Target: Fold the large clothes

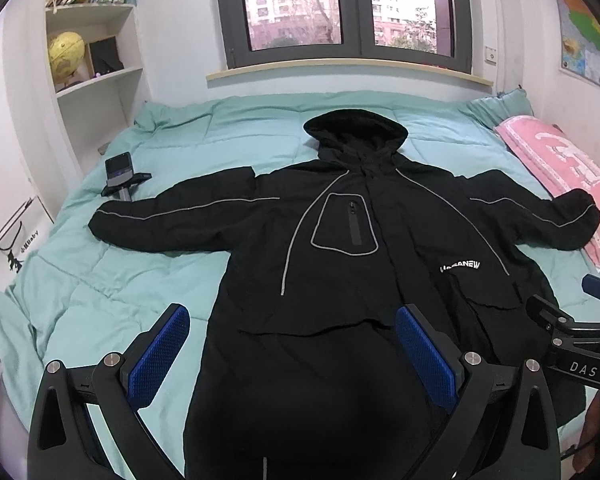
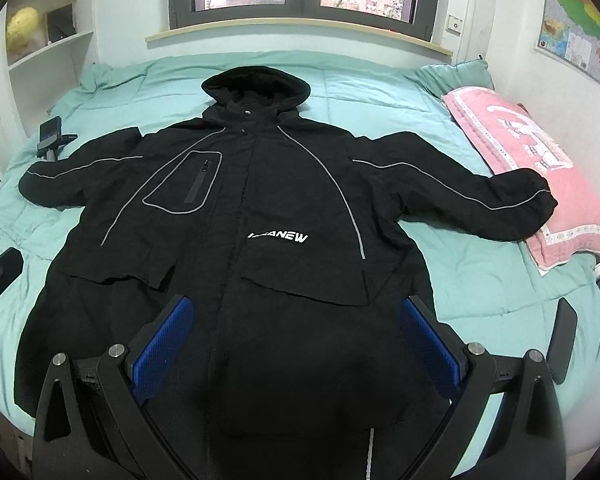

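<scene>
A bedroom bed (image 1: 100,280) under a window carries the black hooded coat (image 2: 260,208), front up, sleeves spread; left gripper (image 1: 296,356) and right gripper (image 2: 300,344) hover above its hem, fingers wide apart, empty; folding seems unstarted; next, likely grasp a sleeve and fold it inward.

We see a black hooded jacket (image 1: 340,248) (image 2: 260,216) lying flat, front up, on the bed w/ teal quilt (image 1: 140,248) (image 2: 380,100). Zipped shut, both sleeves spread wide, hood toward the window. Grey piping, chest pocket, white "NEW" lettering. Right-side cuff rests on pink pillow (image 1: 556,168) (image 2: 540,152).
</scene>
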